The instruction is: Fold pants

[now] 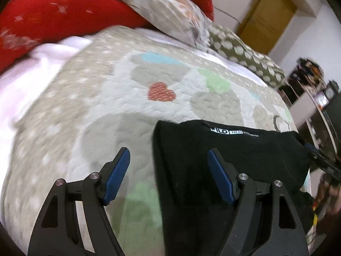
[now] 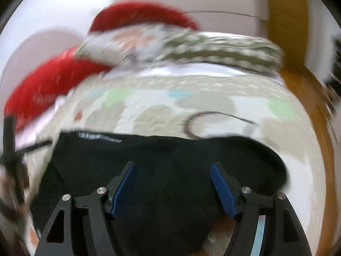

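Observation:
Black pants (image 1: 230, 149) with a white label at the waistband lie on a quilted bedspread (image 1: 102, 106). My left gripper (image 1: 169, 154) is open, above the pants' left edge: one blue pad over the quilt, the other over the black cloth. In the right wrist view the pants (image 2: 170, 149) spread across the lower middle. My right gripper (image 2: 172, 167) is open above them, holding nothing. The other gripper shows at the far left (image 2: 10, 149). The right view is motion-blurred.
Red pillows (image 1: 53, 15), a floral pillow (image 1: 162, 6) and a dotted pillow (image 1: 245, 51) lie at the bed's head. A white sheet (image 1: 32, 74) lies at left. A yellow door (image 1: 268, 15) and shelves (image 1: 309, 89) stand at right. A thin cord (image 2: 204, 123) lies on the quilt.

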{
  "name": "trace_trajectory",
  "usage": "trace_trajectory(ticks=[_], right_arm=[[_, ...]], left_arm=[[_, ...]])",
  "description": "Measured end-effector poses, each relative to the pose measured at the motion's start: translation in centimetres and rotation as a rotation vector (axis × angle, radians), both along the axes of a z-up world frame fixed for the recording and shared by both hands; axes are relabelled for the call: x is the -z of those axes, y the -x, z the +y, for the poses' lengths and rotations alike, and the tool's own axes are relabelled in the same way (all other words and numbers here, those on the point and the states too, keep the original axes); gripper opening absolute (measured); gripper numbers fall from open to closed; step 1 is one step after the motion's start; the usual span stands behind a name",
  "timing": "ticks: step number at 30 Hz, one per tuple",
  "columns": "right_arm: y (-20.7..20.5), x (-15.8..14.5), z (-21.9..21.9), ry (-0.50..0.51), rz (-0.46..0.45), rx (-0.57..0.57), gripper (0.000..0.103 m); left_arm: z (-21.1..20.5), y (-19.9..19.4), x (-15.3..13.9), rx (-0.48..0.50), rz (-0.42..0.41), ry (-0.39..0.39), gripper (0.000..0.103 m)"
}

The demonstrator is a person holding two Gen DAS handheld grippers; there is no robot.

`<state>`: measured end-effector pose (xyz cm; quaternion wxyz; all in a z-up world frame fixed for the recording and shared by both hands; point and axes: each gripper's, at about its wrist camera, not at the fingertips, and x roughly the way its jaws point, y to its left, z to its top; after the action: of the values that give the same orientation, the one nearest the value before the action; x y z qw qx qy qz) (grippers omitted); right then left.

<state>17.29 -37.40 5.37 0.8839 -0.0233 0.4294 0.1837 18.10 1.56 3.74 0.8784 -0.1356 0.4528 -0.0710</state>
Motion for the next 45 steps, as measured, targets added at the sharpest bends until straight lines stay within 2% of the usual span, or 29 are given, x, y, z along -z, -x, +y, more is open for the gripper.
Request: trace_trajectory(ticks=[3,7,10,12,13,14,15,16,19,22,24,28,31,33,35,39,40,41,42,43,44,45], right_arm=[[-2.6,1.8,3.2,0.096,0.012,-0.112,0.07],[-5.3,4.1,5.0,0.205,0.009,-0.176,0.07],[-6.9,5.8,5.5,0.229,0.062,-0.209,0.07],[-7.2,5.9,5.6,0.209,0.041,-0.214,0.068],[-7.2,5.9,5.5,0.183,0.044,-0.218,0.054],[-7.0,5.7,5.5,0.162,0.048,-0.221,0.028],[-6.6,5.4,5.6,0.164,0.035,-0.218,0.011],[-6.0,5.2,5.8,0.176,0.025,-0.22,0.006],[-3.8,4.0,5.9,0.199,-0.027,-0.222,0.005],[-0.6,1.1,4.7,0.156,-0.094,-0.212,0.005],[1.9,-0.8,3.9,0.126,-0.136,-0.207,0.005],[10.3,-4.7,1.8,0.085,-0.255,-0.186,0.005],[18.1,-4.9,0.6,0.029,-0.275,-0.192,0.005],[21.6,-3.5,0.3,-0.014,-0.232,-0.193,0.005],[25.2,-0.9,0.8,-0.04,-0.156,-0.201,0.005],[27.1,3.8,1.5,-0.065,-0.025,-0.17,0.006],[27.2,4.6,1.5,-0.065,0.004,-0.152,0.006],[27.3,4.5,1.3,-0.075,-0.003,-0.14,0.006],[27.6,3.9,0.8,-0.102,-0.017,-0.126,0.008],[27.7,3.4,0.3,-0.114,-0.019,-0.117,0.017],[27.8,2.8,-0.3,-0.123,-0.023,-0.105,0.029],[28.1,2.1,-1.3,-0.134,-0.038,-0.082,0.035]], left_arm=[[-0.6,-2.1,1.3,0.049,0.03,0.007,0.075],[-2.1,-3.4,2.0,0.129,0.021,-0.026,0.075],[-2.7,-4.2,2.2,0.155,0.012,-0.051,0.075],[-2.9,-4.6,2.3,0.167,0.006,-0.058,0.075],[-3.2,-4.7,2.4,0.173,0.003,-0.071,0.064],[-3.5,-4.7,2.3,0.191,-0.004,-0.09,0.045],[-3.8,-4.7,2.2,0.206,-0.009,-0.089,0.04],[-4.1,-4.5,2.0,0.212,-0.016,-0.088,0.035],[-4.6,-3.1,0.8,0.22,-0.054,-0.103,0.032],[-4.5,-0.8,-1.3,0.236,-0.112,-0.074,0.031],[-4.5,2.0,-3.6,0.252,-0.183,-0.065,0.031],[-4.5,8.6,-7.0,0.295,-0.309,-0.063,0.03],[-4.2,14.0,-7.5,0.315,-0.355,-0.066,0.03],[-4.1,16.9,-6.3,0.305,-0.33,-0.066,0.03],[-3.8,18.9,-4.5,0.286,-0.279,-0.06,0.03],[-2.9,20.8,-1.2,0.234,-0.13,0.006,0.03],[-2.6,21.2,-0.7,0.216,-0.092,0.012,0.03],[-2.3,21.5,-0.4,0.189,-0.057,0.008,0.03],[-1.9,22.2,-0.5,0.159,-0.046,-0.007,0.03],[-1.4,22.6,-0.7,0.138,-0.048,-0.012,0.03],[-0.8,23.1,-1.2,0.114,-0.058,-0.003,0.03],[-0.2,23.4,-1.8,0.095,-0.076,0.012,0.03]])
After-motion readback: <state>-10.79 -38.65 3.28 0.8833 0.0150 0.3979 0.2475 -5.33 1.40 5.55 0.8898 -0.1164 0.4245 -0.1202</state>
